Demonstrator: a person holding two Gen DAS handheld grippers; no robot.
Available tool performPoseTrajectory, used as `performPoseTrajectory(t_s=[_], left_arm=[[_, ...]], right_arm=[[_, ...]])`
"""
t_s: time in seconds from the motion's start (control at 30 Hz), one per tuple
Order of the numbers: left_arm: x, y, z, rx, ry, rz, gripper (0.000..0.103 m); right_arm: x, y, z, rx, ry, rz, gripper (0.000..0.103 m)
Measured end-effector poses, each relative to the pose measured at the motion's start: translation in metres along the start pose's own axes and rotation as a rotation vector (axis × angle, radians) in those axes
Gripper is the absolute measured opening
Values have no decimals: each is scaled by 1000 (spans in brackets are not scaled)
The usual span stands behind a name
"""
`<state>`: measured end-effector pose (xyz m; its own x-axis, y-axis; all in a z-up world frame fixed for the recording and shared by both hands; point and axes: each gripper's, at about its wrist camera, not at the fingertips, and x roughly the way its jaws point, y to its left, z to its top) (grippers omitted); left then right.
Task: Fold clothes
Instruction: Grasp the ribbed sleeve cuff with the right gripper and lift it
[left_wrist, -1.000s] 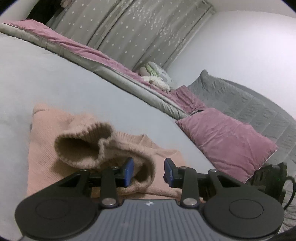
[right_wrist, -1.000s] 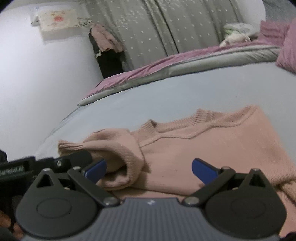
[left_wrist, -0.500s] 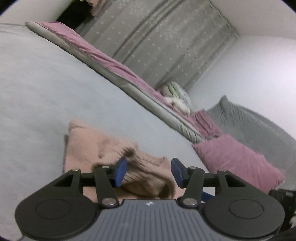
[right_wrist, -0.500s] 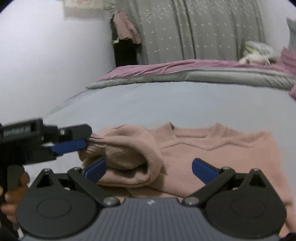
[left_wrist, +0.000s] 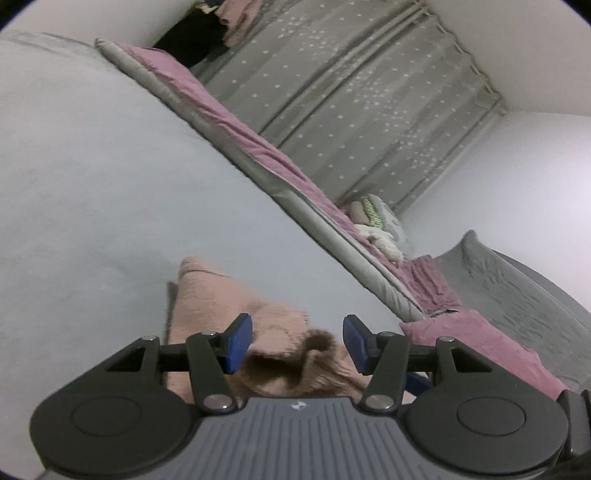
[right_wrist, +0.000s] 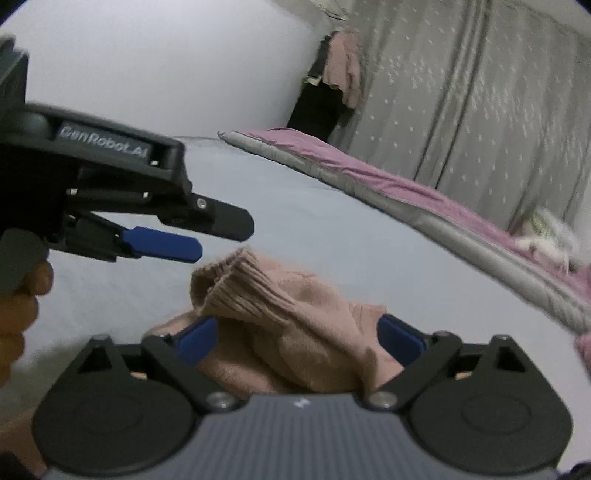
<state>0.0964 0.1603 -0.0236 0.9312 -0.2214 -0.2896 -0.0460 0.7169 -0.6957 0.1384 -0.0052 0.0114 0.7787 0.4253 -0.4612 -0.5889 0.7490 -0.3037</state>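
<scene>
- A pink knitted sweater (right_wrist: 295, 332) is seen lying on the pale grey bed (left_wrist: 110, 184), bunched into a heap rather than spread flat; its ribbed cuff (right_wrist: 236, 284) stands up at the top of the heap in the right wrist view.
- The right gripper (right_wrist: 299, 339) is held with its jaws wide apart, the bunched sleeve lying between the blue pads, perhaps brushing them but not squeezed. Nothing is gripped, so a lift made from here would be expected to leave the cloth behind.
- The left gripper (left_wrist: 297, 343) is likewise spread, with the sweater below and between its pads; from the right wrist view its fingers (right_wrist: 162, 243) are seen just to the left of the cuff and a little above it, apart from the knit.
- If the right jaws were shut now, several layers would probably be caught at once, and the sleeve would be dragged with the body, so that the fold would come out crooked.
- The knit looks soft and stretchy; a thin pinch at the cuff alone could slip free or pull the ribbing out of shape.
- The two grippers are close together over the same heap, so a collision between them is judged possible if both are closed in on the cuff.
- Both views are blurred by motion, and the far edge of the sweater is hidden in the right one, so how well the body lies flat cannot be told.
</scene>
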Motion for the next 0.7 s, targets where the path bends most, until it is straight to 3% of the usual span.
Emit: performPoseTrajectory(t_s=[0.1,0.17,0.27,0.33,0.37,0.7], left_arm=[[2,3,-2,-3,-4,17,53],[5,5,-2,-3,-3,27,53],[8,7,-4,-1,-5,38,53],[9,8,-5,2,-5,42,53],[10,8,-6,6,-5,43,52],[19,-6,-15,118,15,22,52]], right_arm=[[12,10,3,-20,-7,-1,84],[19,13,3,-17,-10,3,67],[23,11,2,13,-13,-2,49],[22,5,2,58,-18,0,27],[20,1,3,91,-21,3,23],[-12,-82,-11,373,-90,-63,17]])
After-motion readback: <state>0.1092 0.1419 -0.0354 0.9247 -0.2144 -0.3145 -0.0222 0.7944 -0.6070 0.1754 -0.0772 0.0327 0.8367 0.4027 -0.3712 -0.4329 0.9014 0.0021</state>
